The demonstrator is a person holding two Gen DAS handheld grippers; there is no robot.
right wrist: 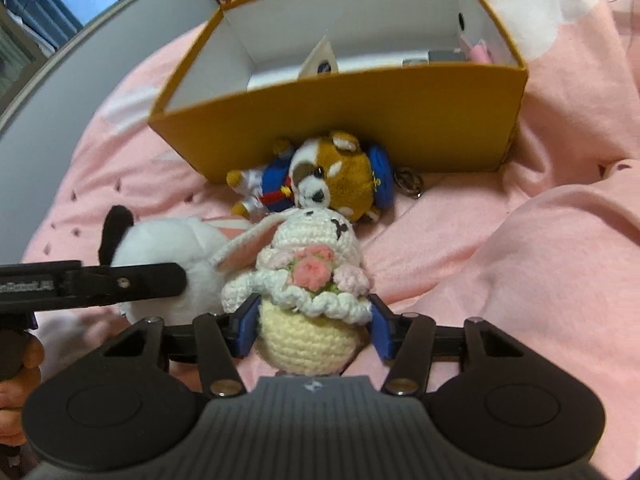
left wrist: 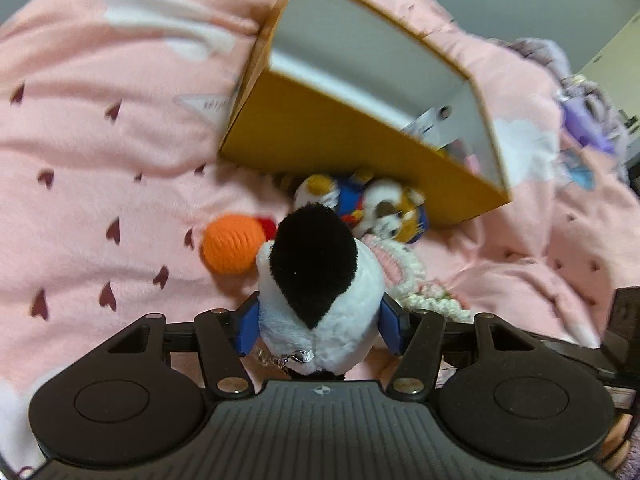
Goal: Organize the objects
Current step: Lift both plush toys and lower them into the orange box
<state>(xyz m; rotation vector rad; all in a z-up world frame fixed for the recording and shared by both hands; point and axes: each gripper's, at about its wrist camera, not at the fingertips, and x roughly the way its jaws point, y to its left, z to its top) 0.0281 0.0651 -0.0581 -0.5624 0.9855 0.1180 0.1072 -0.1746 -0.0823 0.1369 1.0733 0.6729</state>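
Note:
My left gripper is shut on a white plush toy with a black patch, its blue pads pressing both sides; the same toy and gripper arm show in the right wrist view. My right gripper is open around a crochet rabbit with pink flowers lying on the pink blanket, its pads close beside the cream body without squeezing it. A brown and white dog plush in blue lies against the open orange box. An orange crochet ball rests to the left.
The orange box holds a card and small items at its right end. A metal key ring lies by the box wall. Folds of pink blanket rise at the right. Purple plush toys sit far right.

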